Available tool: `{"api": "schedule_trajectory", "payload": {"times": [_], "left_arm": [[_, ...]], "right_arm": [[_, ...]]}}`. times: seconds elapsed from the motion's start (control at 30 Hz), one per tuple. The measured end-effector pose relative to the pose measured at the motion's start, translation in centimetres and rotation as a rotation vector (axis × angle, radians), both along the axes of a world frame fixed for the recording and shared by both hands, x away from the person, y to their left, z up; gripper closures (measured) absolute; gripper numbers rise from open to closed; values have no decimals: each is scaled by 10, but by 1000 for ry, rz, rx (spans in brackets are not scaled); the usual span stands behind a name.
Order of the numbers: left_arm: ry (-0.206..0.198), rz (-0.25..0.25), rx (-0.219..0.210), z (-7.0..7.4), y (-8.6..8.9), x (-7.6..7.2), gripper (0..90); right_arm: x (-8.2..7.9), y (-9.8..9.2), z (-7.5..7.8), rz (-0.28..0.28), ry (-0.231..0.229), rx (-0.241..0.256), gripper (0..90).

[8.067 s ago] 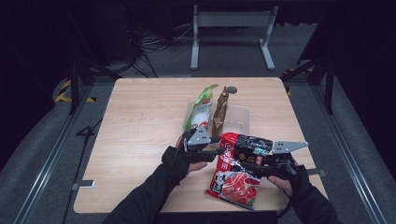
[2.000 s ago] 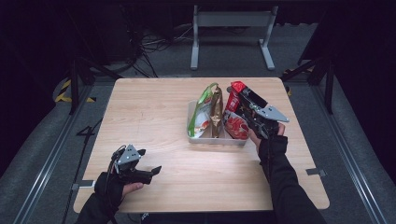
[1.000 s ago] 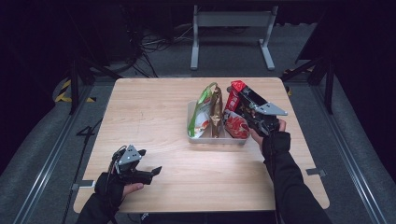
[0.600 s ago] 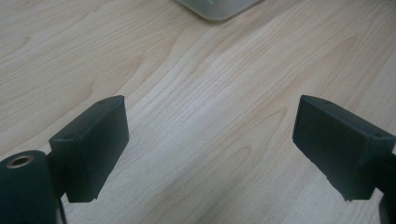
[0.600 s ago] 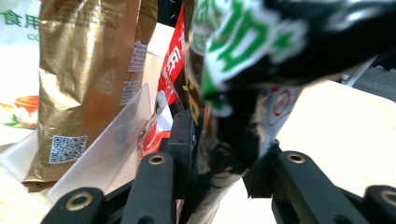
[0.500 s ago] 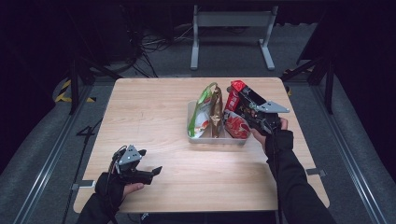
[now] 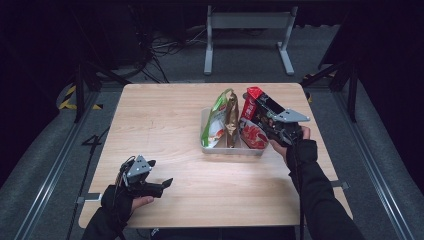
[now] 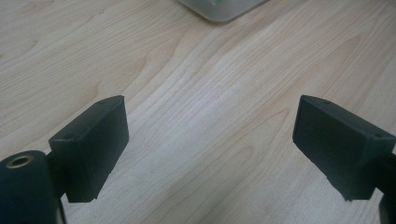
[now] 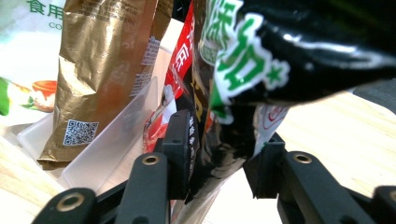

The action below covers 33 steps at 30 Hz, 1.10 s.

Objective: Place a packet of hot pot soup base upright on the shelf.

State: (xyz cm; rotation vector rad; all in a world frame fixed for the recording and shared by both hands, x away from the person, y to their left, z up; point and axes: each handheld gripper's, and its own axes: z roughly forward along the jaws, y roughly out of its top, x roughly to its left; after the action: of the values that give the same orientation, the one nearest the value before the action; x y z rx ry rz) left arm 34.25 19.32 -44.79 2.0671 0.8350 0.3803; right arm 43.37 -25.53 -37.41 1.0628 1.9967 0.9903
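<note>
While clamping red packet (image 7: pixel 254 122), right gripper (image 9: pixel 219 158).

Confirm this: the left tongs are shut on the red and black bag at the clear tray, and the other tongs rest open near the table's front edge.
Wrong side. The right tongs are shut on the red and black bag at the clear tray, as the right gripper view shows. The left tongs are the ones resting open near the table's front edge.
</note>
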Motion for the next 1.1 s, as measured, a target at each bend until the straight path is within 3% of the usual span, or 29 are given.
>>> {"api": "schedule_trajectory", "payload": {"times": [0.6,1.1], "left_arm": [[-2,-6,0,1,0,0,113],[-10,-1,5,2,0,-1,113]], "right_arm": [[-15,-11,19,30,-9,19,597],[-32,-22,30,74,1,-25,555]]}}
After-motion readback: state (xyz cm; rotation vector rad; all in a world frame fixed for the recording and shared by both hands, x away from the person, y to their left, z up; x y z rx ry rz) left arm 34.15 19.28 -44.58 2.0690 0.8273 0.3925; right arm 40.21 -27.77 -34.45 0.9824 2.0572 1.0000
